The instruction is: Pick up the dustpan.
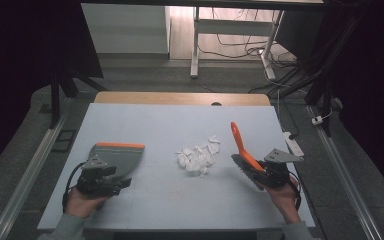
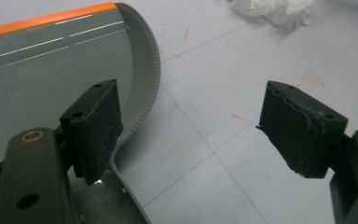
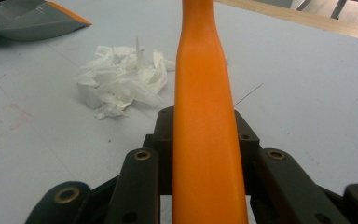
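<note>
A grey dustpan (image 1: pixel 120 154) with an orange front lip lies on the left of the pale board (image 1: pixel 155 200). My left gripper (image 1: pixel 120 176) sits at its rear edge, open. In the left gripper view one pad (image 2: pixel 93 126) hovers over the dustpan (image 2: pixel 51 79) and the other pad (image 2: pixel 300 128) stands over bare board, so my left gripper (image 2: pixel 196 121) holds nothing. A pile of torn white paper (image 1: pixel 197 157) lies mid-board. My right gripper (image 1: pixel 257 170) is shut on a brush's orange handle (image 1: pixel 241 142), which points up and away, with its dark head near the board. That handle (image 3: pixel 200 93) runs up between the jaws of my right gripper (image 3: pixel 205 126).
The board covers a wooden table whose far edge (image 1: pixel 180 98) shows. A white power strip (image 1: pixel 293 142) lies at the board's right edge. From the right gripper view the paper pile (image 3: pixel 121 79) lies ahead-left, with the dustpan (image 3: pixel 28 18) beyond it. White desk legs and cables stand on the floor behind.
</note>
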{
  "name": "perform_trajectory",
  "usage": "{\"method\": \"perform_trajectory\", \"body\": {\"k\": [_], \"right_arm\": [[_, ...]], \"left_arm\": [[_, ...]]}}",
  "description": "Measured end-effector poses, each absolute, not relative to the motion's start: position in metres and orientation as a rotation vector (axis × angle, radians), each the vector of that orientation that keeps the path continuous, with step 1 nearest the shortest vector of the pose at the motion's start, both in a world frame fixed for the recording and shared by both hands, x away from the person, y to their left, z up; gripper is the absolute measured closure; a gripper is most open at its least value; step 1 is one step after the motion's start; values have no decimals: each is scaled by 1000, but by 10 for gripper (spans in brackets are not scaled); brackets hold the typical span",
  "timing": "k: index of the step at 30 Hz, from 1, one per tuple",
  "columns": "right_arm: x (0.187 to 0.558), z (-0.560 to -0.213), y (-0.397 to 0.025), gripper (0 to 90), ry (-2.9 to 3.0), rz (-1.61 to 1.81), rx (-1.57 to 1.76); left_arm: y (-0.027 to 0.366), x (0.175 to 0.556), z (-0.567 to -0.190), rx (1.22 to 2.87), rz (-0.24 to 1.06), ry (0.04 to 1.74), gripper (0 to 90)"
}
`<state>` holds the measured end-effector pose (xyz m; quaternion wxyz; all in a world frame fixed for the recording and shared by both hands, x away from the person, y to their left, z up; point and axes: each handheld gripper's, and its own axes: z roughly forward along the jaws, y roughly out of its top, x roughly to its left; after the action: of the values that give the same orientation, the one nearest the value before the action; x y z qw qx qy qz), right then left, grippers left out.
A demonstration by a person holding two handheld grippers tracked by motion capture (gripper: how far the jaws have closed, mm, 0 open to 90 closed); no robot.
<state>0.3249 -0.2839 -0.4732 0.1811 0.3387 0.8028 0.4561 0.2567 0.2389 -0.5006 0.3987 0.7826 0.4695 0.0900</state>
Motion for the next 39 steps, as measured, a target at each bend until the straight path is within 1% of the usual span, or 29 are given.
{"method": "perform_trajectory", "body": {"k": [32, 39], "right_arm": [[323, -473, -283, 704, 2265, 1273, 971], [324, -473, -286, 704, 2264, 1292, 977]], "left_arm": [[230, 255, -491, 1998, 215, 1171, 213], [217, 261, -481, 1993, 225, 1185, 211]]}}
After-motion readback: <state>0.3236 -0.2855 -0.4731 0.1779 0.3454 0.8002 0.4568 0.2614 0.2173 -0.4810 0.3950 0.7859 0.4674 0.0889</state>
